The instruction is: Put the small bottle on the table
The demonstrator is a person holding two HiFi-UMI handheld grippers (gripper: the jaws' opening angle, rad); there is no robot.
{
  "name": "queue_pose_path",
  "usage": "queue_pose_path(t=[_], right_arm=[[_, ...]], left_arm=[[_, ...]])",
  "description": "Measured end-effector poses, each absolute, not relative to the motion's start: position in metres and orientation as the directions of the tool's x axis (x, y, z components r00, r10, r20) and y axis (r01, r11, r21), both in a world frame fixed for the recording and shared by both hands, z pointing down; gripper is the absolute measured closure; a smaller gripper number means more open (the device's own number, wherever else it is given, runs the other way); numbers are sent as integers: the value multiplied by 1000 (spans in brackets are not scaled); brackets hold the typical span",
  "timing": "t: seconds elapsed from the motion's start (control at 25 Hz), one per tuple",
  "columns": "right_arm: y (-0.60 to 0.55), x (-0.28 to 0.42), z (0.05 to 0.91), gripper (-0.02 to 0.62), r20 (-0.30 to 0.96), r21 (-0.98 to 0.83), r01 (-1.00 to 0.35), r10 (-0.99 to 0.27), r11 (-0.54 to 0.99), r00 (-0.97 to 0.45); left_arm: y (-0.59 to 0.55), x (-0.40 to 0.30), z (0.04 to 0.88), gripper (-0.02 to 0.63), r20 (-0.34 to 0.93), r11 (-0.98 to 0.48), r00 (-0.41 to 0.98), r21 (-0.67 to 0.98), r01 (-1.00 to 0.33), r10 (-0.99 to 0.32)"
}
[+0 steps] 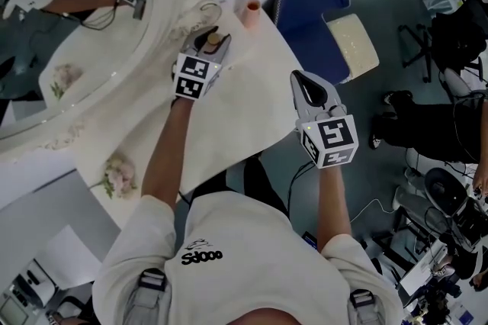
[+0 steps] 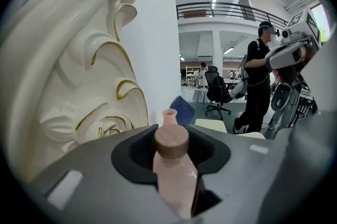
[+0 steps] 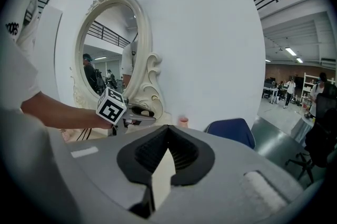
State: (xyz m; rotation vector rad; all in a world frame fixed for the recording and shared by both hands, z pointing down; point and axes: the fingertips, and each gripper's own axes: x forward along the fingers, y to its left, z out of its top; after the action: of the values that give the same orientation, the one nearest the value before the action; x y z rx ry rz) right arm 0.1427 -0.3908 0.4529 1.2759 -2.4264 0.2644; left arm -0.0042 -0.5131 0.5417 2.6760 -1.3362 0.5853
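The small pale-pink bottle with a round wooden cap (image 2: 176, 175) sits between my left gripper's (image 2: 171, 133) jaws, which stand slightly apart around it, over the cream table (image 1: 259, 79). The head view shows only its cap, my left gripper view its body. At its 4 o'clock my right gripper (image 1: 301, 79) is closed on nothing. The black print on my white shirt (image 1: 229, 232) is unreadable.

The only lettering is a black logo (image 1: 201, 255) on the person's white T-shirt (image 1: 252, 232). Its stylised characters look like "SJOOO", though the reading is uncertain. The left tool (image 1: 214, 40) and right tool (image 1: 309, 85) each carry a cube faced with square black-and-white coded markers, which are patterns and not letters. In the right gripper view, black print on the shirt's edge is too cropped to read.
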Motion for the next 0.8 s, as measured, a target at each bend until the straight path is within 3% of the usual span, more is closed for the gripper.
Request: queue_pose_path(t=[0.16,0.4,0.52,0.8], right_arm=[[-389,146,443,592,400,31,-826,-764,563,-506],[-383,143,425,592,363,52,-822,-777,568,-514],[-378,135,414,592,343,61,-811,-775,582,-531],[-375,109,385,592,293,104,-764,-754,637,-588]], left_arm=[[-506,-12,533,373,390,-609,532,-101,-787,-752],[-472,-33,509,359,374,-605,524,-139,-784,-765],[-454,-49,493,381,350,-582,508,-148,-799,-787],[-415,-83,443,511,276,-509,452,-190,-839,-848]])
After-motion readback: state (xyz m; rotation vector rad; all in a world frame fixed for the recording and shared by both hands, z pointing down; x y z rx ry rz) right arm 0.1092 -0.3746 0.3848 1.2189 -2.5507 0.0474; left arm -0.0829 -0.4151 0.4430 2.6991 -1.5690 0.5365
